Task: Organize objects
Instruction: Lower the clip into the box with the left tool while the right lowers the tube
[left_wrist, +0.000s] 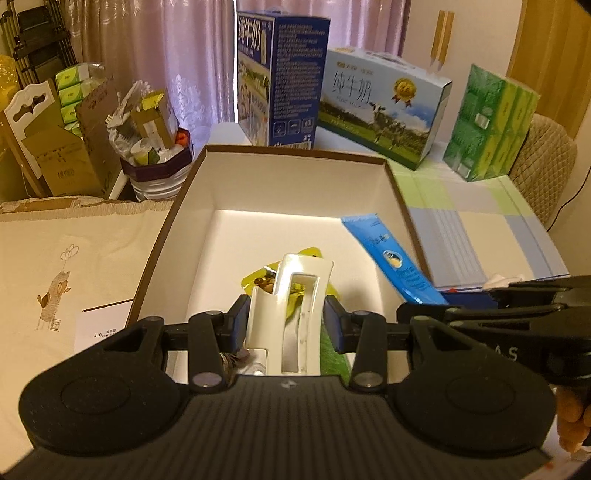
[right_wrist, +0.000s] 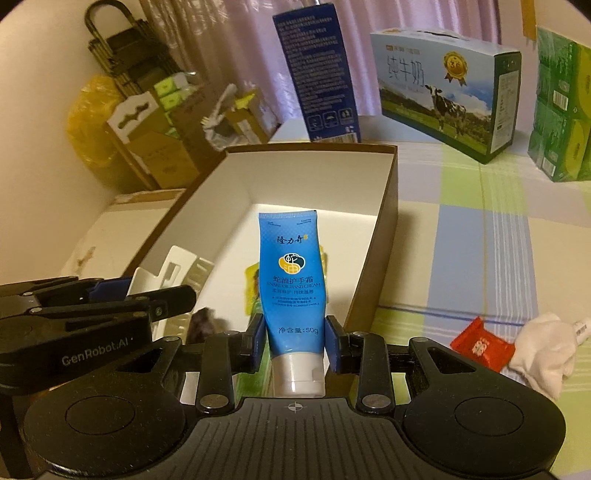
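Left wrist: left claw (left_wrist: 287, 325) clamps white hair clip (left_wrist: 291, 314) over box (left_wrist: 177, 206), frame centre | right wrist: right claw (right_wrist: 294, 339) holds hand cream tube (right_wrist: 290, 273) | step: placing; next likely lower, release.

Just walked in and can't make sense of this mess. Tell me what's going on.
A person is sorting things into an open box with hand-held tongs. The left tongs grip a white hair clip, the right tongs a blue hand cream tube, both held over the box. A yellow packet already lies inside. A red packet and white cloth wait on the table.
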